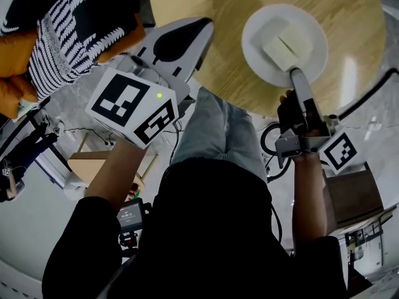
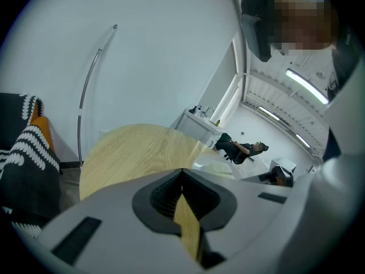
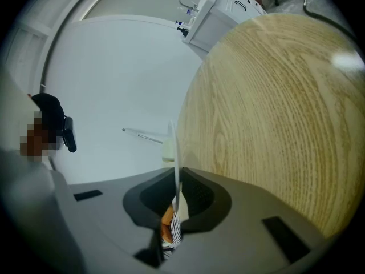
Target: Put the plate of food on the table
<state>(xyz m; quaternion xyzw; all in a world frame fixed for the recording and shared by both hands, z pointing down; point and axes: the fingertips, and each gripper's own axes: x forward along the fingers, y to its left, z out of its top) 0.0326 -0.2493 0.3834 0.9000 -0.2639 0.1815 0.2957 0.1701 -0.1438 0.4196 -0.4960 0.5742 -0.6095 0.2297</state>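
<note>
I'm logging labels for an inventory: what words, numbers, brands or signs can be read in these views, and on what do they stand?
No text can be read in any view.
Marker cubes: black-and-white square patterns only, no letters.
Small display beside the person's left arm: characters too small to read.
Plate: no print visible.

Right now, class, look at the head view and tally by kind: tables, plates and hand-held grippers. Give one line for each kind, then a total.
Tables: 1, the round wooden table
Plates: 1, the white plate
Grippers: 2, the left gripper and the right gripper
Total: 4
</note>
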